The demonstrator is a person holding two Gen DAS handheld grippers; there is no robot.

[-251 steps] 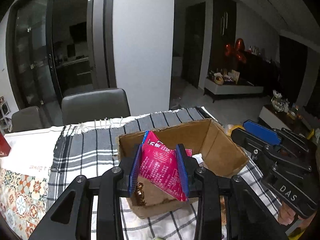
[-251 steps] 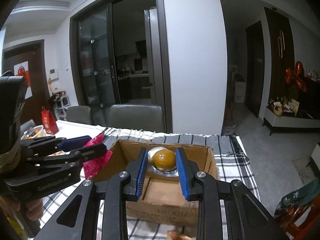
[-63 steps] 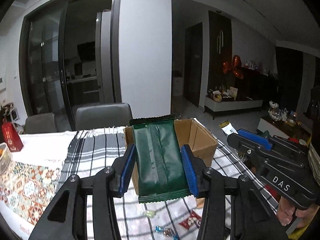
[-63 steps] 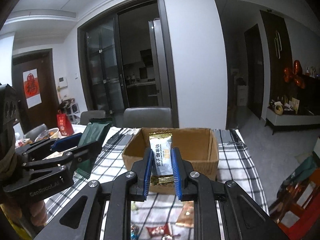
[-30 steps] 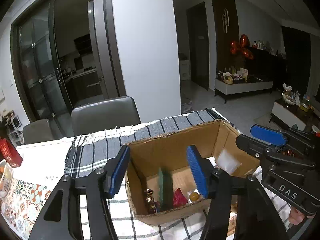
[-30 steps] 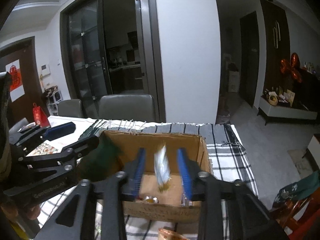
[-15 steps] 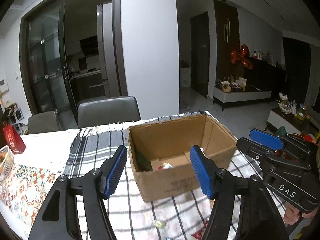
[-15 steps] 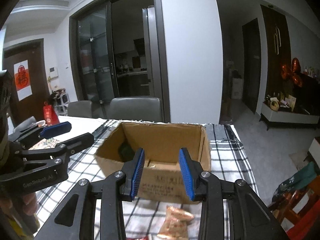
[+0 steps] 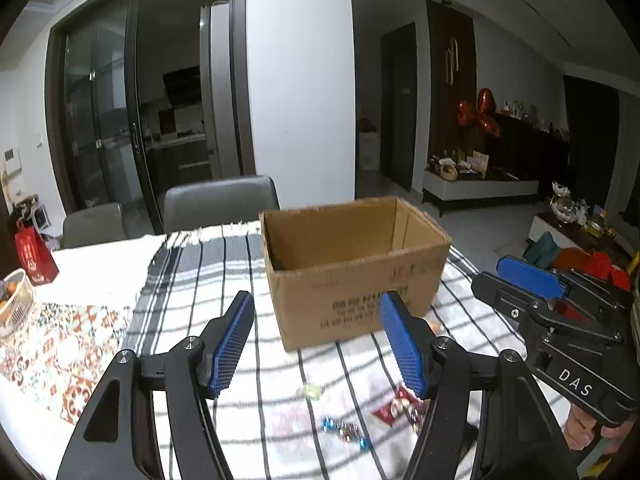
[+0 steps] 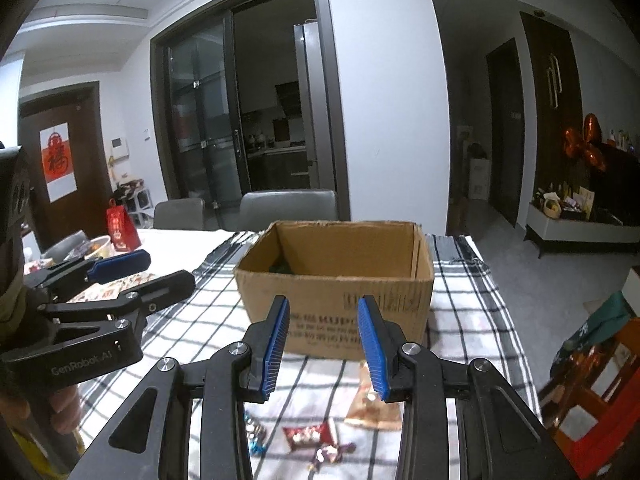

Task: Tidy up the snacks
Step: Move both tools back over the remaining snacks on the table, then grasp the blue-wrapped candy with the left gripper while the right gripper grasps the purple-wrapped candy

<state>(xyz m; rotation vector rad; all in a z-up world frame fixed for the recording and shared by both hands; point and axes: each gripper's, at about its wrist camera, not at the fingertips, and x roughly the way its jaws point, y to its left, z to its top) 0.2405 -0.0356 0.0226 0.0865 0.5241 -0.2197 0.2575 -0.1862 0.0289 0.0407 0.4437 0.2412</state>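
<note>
An open cardboard box [image 9: 356, 280] [image 10: 340, 300] stands on the checked tablecloth [image 9: 200, 272]. A dark green packet [image 10: 282, 267] shows inside it at the left. My left gripper [image 9: 316, 344] is open and empty, held short of the box. My right gripper [image 10: 323, 342] is open too, with nothing between its blue pads. Loose snacks lie on the cloth in front of the box: a red packet [image 10: 310, 436], a tan packet [image 10: 370, 404], a blue-wrapped candy [image 9: 344, 432] and a pale candy [image 9: 311, 390]. The right gripper also appears at the right edge [image 9: 532, 284] of the left wrist view.
Two grey chairs [image 9: 220, 204] stand behind the table. A red gift bag [image 9: 34, 256] and a white basket [image 9: 12, 300] sit at the far left on a patterned mat [image 9: 60, 344]. The table's right edge drops to the floor, with bags [image 10: 592, 344] beside it.
Both grippers have drawn back from over the box toward the near side of the table. The box now looks smaller and the loose snacks on the cloth have come into view.
</note>
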